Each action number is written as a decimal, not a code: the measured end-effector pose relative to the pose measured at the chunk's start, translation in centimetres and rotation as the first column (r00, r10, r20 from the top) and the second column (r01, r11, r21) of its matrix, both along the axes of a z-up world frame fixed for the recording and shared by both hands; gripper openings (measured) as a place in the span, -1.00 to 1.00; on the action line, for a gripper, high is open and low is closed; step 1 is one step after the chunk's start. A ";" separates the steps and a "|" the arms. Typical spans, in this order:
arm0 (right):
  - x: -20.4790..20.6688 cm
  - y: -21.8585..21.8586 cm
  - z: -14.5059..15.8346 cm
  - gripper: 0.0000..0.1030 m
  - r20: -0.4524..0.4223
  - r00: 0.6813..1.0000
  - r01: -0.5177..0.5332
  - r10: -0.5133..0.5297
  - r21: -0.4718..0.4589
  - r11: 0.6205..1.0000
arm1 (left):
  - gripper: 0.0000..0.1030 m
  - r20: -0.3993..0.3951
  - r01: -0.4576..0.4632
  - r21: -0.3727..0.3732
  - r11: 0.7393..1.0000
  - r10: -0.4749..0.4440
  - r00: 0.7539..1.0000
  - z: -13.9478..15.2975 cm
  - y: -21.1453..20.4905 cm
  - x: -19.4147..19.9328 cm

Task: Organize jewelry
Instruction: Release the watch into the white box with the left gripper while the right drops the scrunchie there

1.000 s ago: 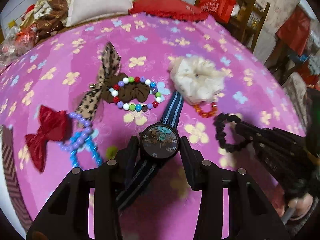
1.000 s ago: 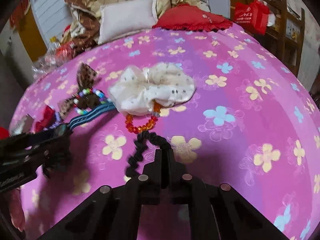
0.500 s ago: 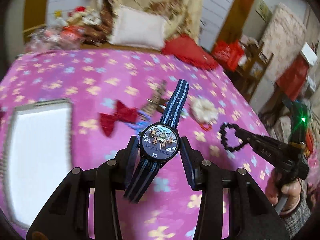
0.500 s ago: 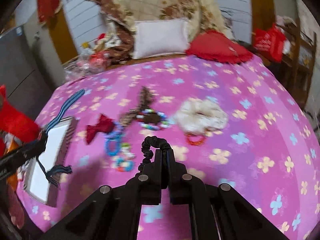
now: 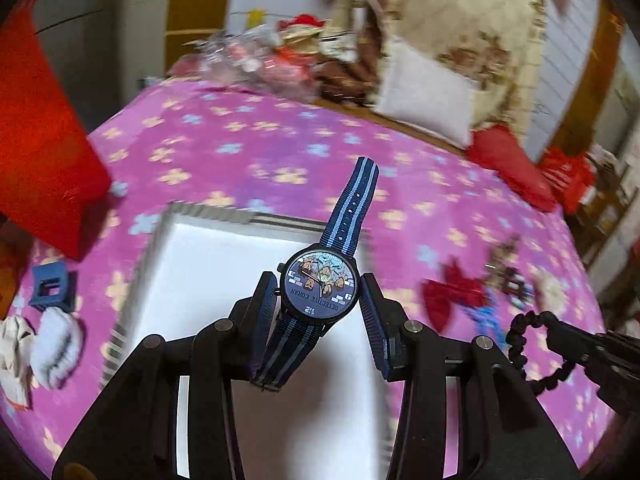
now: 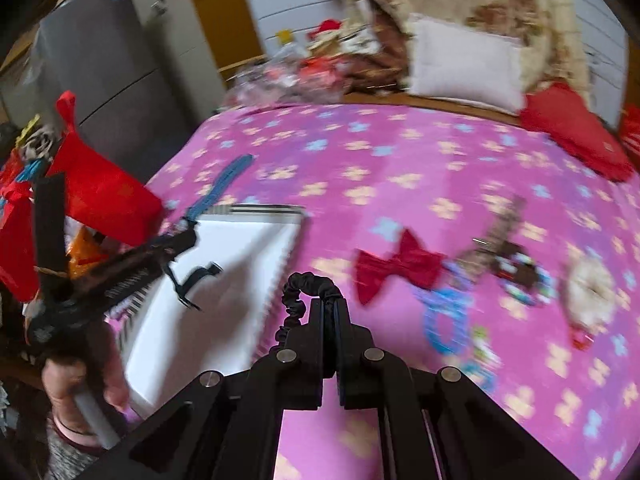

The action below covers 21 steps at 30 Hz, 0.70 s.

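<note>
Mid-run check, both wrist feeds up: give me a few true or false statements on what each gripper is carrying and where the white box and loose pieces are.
1. The left gripper holds a watch by its case. True.
2. The watch strap is plain red. False: it is navy with light blue stripes.
3. The right gripper is shut on a black scrunchie. True.
4. The watch already lies inside the white box. False: it is held above the box, between the fingers.
5. The red bow lies on the pink bedspread. True.
6. The red bow sits inside the white box. False: it lies outside it, near the bead bracelets.
</note>
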State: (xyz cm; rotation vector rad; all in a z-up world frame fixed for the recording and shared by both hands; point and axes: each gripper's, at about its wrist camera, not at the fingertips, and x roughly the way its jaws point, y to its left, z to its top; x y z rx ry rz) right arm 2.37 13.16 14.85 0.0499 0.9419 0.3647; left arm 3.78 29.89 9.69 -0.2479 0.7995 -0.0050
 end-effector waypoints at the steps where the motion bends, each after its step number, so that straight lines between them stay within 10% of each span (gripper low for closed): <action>1: 0.8 1.4 -0.4 -0.92 -0.009 1.000 -0.016 0.016 0.005 1.000 | -0.20 -0.018 -0.027 -0.006 1.000 0.026 0.999 -0.9 1.2 0.5; 10: 8.8 11.8 -7.1 -0.92 -0.117 0.988 -0.099 0.099 0.000 0.995 | -0.20 -0.158 -0.140 -0.024 0.990 0.135 0.978 -5.2 6.6 3.0; 21: 11.0 14.2 -10.6 -0.85 -0.158 0.980 -0.134 0.122 -0.067 0.989 | -0.18 -0.192 -0.187 -0.060 0.980 0.173 0.966 -6.3 8.1 3.0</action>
